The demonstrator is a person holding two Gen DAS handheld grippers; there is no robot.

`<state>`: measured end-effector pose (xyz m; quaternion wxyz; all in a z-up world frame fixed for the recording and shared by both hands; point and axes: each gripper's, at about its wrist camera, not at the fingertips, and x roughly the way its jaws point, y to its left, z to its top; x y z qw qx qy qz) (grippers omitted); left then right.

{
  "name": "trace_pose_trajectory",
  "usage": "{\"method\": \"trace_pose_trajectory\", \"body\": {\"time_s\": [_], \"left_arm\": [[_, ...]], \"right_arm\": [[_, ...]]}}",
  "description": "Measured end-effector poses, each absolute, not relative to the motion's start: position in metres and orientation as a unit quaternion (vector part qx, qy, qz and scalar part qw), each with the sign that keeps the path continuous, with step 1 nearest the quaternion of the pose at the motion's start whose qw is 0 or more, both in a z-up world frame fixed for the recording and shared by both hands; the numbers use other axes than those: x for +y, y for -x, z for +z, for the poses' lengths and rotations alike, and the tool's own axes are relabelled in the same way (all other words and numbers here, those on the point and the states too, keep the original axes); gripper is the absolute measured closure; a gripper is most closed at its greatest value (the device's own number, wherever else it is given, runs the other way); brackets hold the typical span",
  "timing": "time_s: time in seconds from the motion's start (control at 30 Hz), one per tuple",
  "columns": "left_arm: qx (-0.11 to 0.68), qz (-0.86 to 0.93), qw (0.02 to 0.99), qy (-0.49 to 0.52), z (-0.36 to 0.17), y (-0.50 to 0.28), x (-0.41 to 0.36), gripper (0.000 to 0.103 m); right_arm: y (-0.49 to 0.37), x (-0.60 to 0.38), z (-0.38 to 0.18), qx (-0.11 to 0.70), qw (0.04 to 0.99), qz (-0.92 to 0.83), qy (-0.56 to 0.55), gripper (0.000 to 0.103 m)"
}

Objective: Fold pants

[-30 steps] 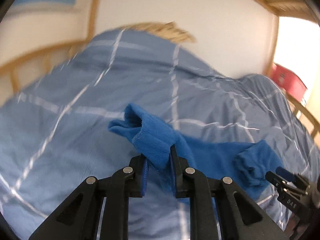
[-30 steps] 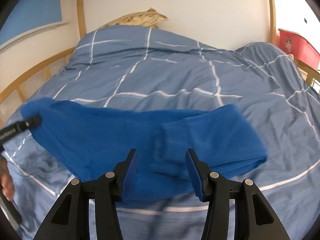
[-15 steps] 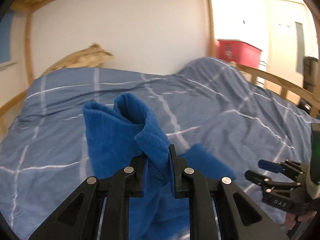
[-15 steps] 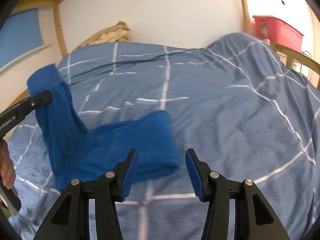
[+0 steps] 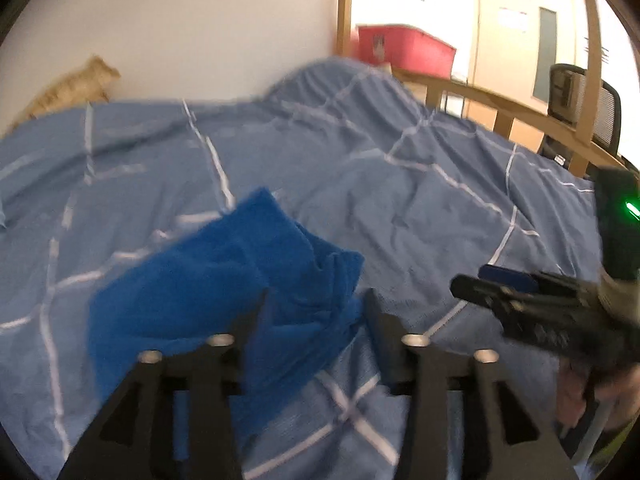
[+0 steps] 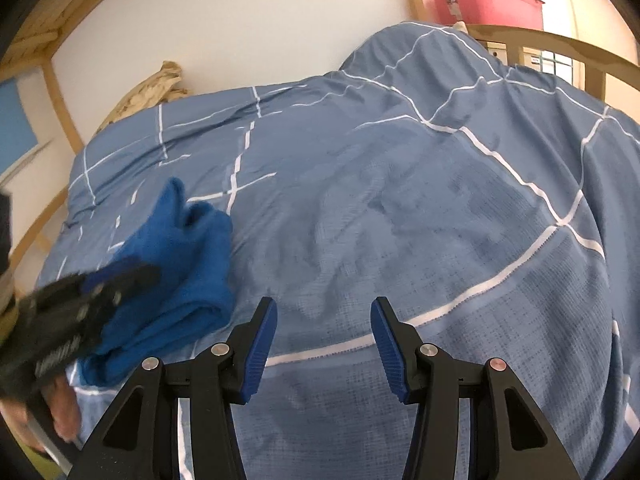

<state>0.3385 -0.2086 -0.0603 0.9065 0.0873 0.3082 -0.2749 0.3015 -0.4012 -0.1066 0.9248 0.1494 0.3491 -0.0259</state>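
Observation:
The blue fleece pants (image 5: 224, 296) lie bunched in a folded heap on the blue checked duvet (image 5: 400, 208). My left gripper (image 5: 316, 316) is open, its jaws wide apart just above the heap's right end, holding nothing. In the right wrist view the pants (image 6: 188, 264) lie at the left, partly behind the blurred left gripper (image 6: 116, 280). My right gripper (image 6: 324, 332) is open and empty over bare duvet (image 6: 440, 220), to the right of the pants. It also shows in the left wrist view (image 5: 492, 288) at the right edge.
A wooden bed rail (image 5: 500, 104) runs along the right side, with a red storage bin (image 5: 404, 50) and an office chair (image 5: 584, 96) beyond it. A tan pillow (image 6: 148, 92) lies against the white wall at the bed's head.
My left gripper carried the pants end across to the right, then opened and let it drop onto the heap. My right gripper stayed open and swung right, off the pants.

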Motion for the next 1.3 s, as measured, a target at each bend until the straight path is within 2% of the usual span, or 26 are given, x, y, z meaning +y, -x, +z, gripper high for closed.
{"method": "trace_pose_trajectory", "body": {"time_s": [0.03,0.07,0.23,0.37,0.6,0.77,0.83,0.9,0.93,0.97,1.03,1.3], "left_arm": [[0.286,-0.257,0.918,-0.095,-0.055,-0.324,-0.198,0.032],[0.277,-0.245,0.924,-0.100,-0.053,-0.319,-0.192,0.031],[0.279,-0.172,0.935,-0.136,-0.066,-0.295,-0.144,0.031],[0.330,-0.151,0.926,-0.099,-0.090,-0.305,-0.109,0.031],[0.351,-0.154,0.919,-0.094,-0.113,-0.308,-0.096,0.032],[0.370,-0.136,0.915,-0.085,-0.124,-0.318,-0.091,0.048],[0.374,-0.135,0.914,-0.081,-0.126,-0.318,-0.090,0.050],[0.375,-0.131,0.914,-0.086,-0.128,-0.317,-0.092,0.059],[0.375,-0.132,0.913,-0.090,-0.129,-0.316,-0.094,0.070],[0.374,-0.129,0.913,-0.096,-0.129,-0.314,-0.096,0.076],[0.361,-0.115,0.918,-0.117,-0.128,-0.310,-0.101,0.079],[0.343,-0.097,0.919,-0.169,-0.127,-0.302,-0.114,0.081]], "right_arm": [[-0.301,-0.400,-0.104,0.346,0.926,-0.025,-0.150,0.053],[-0.301,-0.399,-0.102,0.344,0.927,-0.023,-0.149,0.053],[-0.312,-0.374,-0.081,0.328,0.936,0.019,-0.124,0.053],[-0.337,-0.339,-0.057,0.309,0.945,0.073,-0.084,0.053],[-0.400,-0.288,-0.051,0.328,0.937,0.117,-0.042,0.053],[-0.432,-0.290,-0.069,0.361,0.924,0.104,-0.071,0.053],[-0.438,-0.289,-0.077,0.379,0.917,0.103,-0.074,0.053],[-0.440,-0.291,-0.082,0.386,0.915,0.096,-0.074,0.053],[-0.442,-0.292,-0.083,0.388,0.913,0.095,-0.079,0.054],[-0.442,-0.293,-0.084,0.388,0.913,0.095,-0.082,0.056],[-0.442,-0.297,-0.084,0.387,0.915,0.084,-0.081,0.091],[-0.435,-0.303,-0.066,0.356,0.928,0.093,-0.065,0.096]]}}
